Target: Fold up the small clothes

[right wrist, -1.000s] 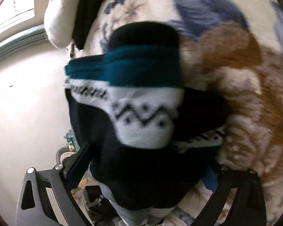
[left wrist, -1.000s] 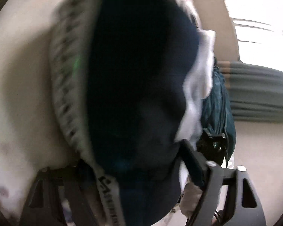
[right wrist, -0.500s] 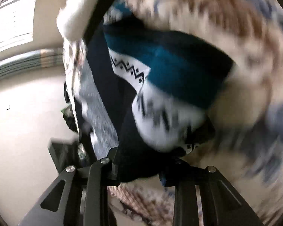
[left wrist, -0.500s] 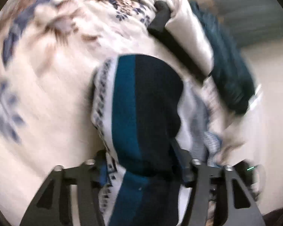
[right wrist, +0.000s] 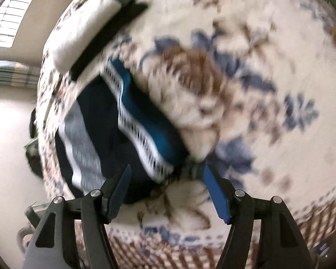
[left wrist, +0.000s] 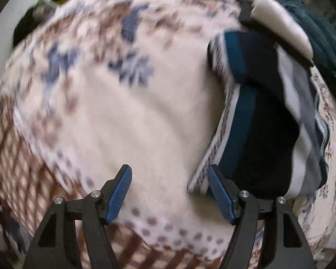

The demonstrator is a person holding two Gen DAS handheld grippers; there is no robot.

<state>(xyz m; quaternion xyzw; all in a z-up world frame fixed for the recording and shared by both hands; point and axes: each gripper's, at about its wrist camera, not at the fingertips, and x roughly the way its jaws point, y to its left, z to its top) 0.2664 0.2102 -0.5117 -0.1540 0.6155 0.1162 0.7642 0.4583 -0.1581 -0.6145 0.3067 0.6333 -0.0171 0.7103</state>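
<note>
Now you've let go: half a second ago both claws were clamped on the patterned sock, and it lies folded on the floral blanket, its teal band showing, on a grey striped garment. Your left claw has lifted clear, jaws parted over bare blanket. Your right claw has just been opening; nothing sits between its pads. Both point steeply down. The sock looks done, so this fold seems finished.
</note>
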